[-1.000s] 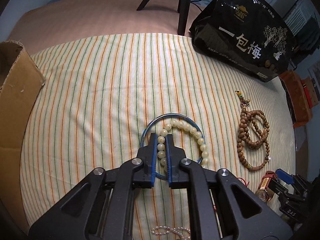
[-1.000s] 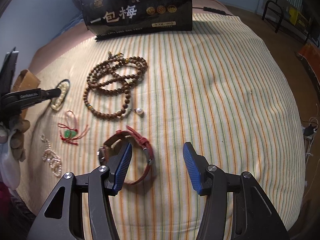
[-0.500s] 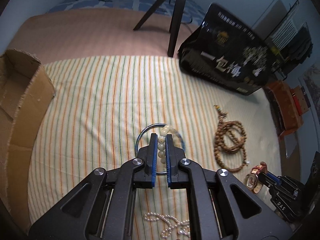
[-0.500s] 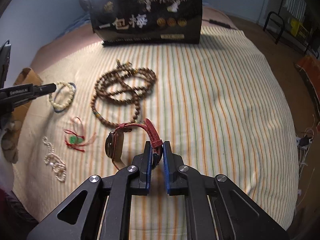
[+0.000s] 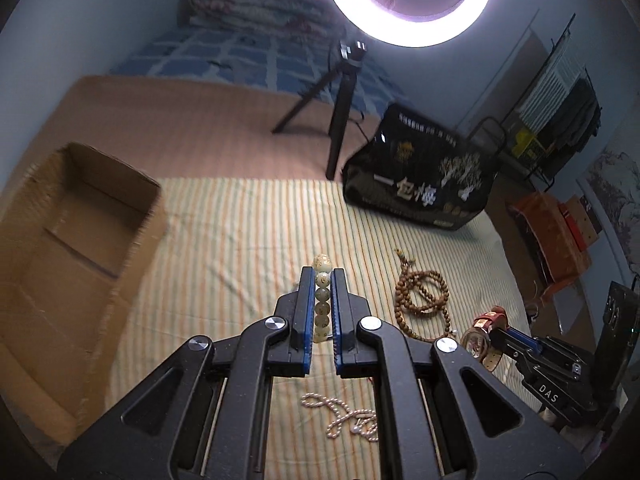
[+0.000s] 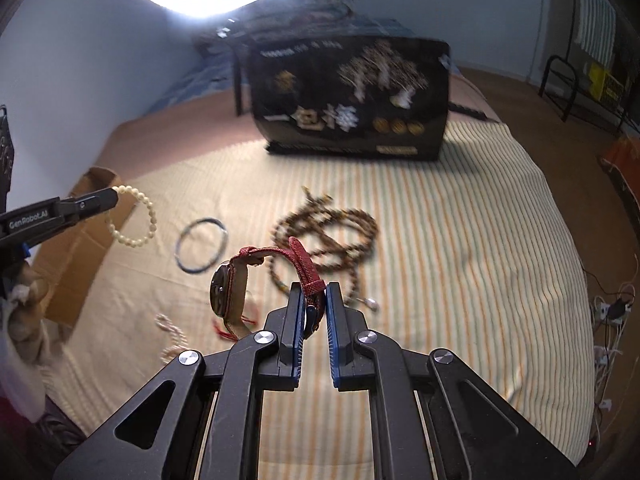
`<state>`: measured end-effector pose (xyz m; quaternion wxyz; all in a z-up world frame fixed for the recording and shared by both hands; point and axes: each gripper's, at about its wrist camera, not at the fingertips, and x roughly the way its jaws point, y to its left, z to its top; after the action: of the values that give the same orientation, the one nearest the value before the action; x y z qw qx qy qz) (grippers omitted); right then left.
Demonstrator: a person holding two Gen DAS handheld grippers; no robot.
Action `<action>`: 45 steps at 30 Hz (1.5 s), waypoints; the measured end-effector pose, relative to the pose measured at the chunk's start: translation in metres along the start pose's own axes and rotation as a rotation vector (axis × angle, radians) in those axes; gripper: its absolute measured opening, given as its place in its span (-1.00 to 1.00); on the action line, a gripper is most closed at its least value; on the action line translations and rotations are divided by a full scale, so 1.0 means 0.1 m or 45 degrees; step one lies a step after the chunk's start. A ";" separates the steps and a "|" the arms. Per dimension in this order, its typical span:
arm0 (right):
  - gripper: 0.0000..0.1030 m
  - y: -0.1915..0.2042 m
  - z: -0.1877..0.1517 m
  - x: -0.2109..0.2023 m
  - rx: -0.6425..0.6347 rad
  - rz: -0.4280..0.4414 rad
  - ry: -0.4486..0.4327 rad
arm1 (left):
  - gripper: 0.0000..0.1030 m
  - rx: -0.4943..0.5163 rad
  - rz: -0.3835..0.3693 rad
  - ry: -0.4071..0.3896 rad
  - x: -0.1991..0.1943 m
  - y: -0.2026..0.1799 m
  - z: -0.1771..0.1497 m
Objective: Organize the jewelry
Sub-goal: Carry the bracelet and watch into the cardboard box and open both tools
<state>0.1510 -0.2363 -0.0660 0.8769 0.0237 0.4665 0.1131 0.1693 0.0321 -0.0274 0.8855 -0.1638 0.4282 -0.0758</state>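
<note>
Striped bed sheet (image 6: pixel 460 216) below: left hand-held gripper (image 5: pixel 323 280) clamps bead bracelet (image 5: pixel 322 300); right hand-held gripper (image 6: pixel 313 300) clamps watch (image 6: pixel 240 284), box (image 5: pixel 68 248) at 9 o'clock.

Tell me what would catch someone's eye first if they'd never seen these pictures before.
Probably the glaring ring light overhead at the far end of the bed. Next, the two loaded grippers: the left gripper pinches a cream bead bracelet lifted off the striped cloth, and the right gripper clamps the red strap of a wristwatch. Left of them, an open cardboard box waits.
</note>
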 end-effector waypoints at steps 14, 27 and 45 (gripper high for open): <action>-0.83 0.85 0.19 -0.07 -0.122 0.136 -0.058 | -0.90 -0.079 0.081 -0.164 -0.85 0.69 -0.07; -0.83 1.93 0.38 0.20 -0.220 0.307 -0.050 | -0.90 -0.218 0.239 -0.240 -1.29 1.53 -0.20; -0.83 2.91 0.34 0.70 -0.369 0.420 0.013 | -0.90 -0.253 0.401 -0.201 -1.37 2.01 -0.36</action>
<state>0.1653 0.0640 -0.0607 0.8385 -0.0271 0.4395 0.3209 0.0545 0.2496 -0.0198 0.8967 -0.1868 0.3833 0.1191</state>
